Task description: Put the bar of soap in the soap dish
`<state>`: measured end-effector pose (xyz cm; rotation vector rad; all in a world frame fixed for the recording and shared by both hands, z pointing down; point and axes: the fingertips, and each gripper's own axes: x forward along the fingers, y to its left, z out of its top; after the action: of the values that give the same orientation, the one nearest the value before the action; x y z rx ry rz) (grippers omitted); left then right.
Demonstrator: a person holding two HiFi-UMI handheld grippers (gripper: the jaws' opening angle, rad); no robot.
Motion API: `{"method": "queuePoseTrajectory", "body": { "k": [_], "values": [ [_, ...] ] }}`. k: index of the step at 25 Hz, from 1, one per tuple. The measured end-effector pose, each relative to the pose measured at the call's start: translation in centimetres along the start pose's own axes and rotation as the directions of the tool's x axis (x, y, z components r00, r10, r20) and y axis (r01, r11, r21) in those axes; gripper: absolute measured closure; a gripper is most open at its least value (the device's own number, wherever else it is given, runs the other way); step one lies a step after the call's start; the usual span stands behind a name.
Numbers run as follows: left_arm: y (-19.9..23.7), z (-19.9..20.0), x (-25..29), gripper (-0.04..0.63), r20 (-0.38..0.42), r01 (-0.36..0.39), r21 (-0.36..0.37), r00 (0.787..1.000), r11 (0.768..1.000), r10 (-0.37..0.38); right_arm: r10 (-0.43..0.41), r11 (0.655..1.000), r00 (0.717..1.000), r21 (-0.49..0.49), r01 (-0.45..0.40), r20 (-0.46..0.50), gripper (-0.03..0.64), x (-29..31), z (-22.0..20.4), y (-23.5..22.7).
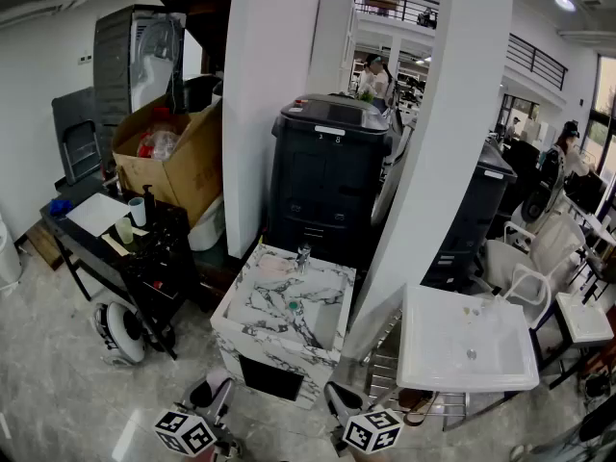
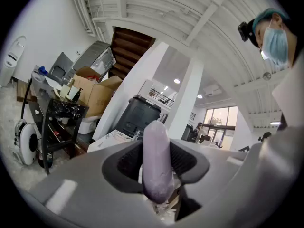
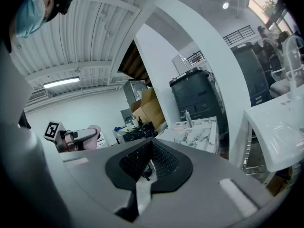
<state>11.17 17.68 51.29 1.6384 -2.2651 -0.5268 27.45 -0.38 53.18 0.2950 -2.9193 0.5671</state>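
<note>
A lilac bar of soap [image 2: 156, 167] stands on edge between the dark pads of my left gripper [image 2: 156, 144], which is shut on it and held level. In the head view that gripper [image 1: 210, 395] sits low at the bottom, in front of the marble sink [image 1: 252, 308]. A pinkish soap dish [image 1: 276, 266] rests on the sink's back left corner beside the faucet [image 1: 303, 256]. My right gripper [image 3: 150, 151] is shut with nothing in it; it shows at the bottom of the head view [image 1: 342, 400]. The right gripper view also catches the soap dish [image 3: 179, 126] and the soap [image 3: 91, 136] in the left gripper.
A black cart [image 1: 144, 248] with cups and a cardboard box [image 1: 178, 152] stands left of the sink. A white basin [image 1: 467, 340] on a metal rack is to the right. A white pillar [image 1: 433, 152] and a dark printer [image 1: 327, 171] rise behind.
</note>
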Motion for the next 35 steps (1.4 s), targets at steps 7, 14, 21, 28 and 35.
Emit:
{"method": "queuePoseTrajectory", "body": {
  "k": [7, 14, 21, 28, 35],
  "values": [
    [-0.3, -0.7, 0.1, 0.391, -0.004, -0.017, -0.013, 1.000, 1.000, 0.017, 0.033, 0.999, 0.999, 0.020, -0.033, 0.023, 0.620, -0.3, 0.3, 0.0],
    [1.1, -0.8, 1.3, 0.391, -0.024, -0.007, -0.026, 1.000, 1.000, 0.007, 0.012, 0.999, 1.000, 0.032, -0.013, 0.028, 0.621, 1.4, 0.3, -0.3],
    [4.9, 0.9, 4.1, 0.391, -0.053, 0.047, -0.023, 0.997, 0.999, -0.048, -0.040, 0.998, 0.999, 0.058, 0.038, 0.028, 0.621, 5.7, 0.6, -0.1],
    [10.5, 3.6, 7.4, 0.391, -0.093, 0.098, -0.016, 0.991, 0.995, -0.099, -0.104, 0.992, 0.993, 0.080, 0.099, 0.058, 0.621, 11.7, 1.7, 0.6],
    [15.4, 5.9, 10.8, 0.391, -0.144, 0.164, 0.005, 0.976, 0.986, -0.161, -0.198, 0.975, 0.976, 0.122, 0.186, 0.095, 0.621, 16.3, 2.0, 0.6]
  ]
}}
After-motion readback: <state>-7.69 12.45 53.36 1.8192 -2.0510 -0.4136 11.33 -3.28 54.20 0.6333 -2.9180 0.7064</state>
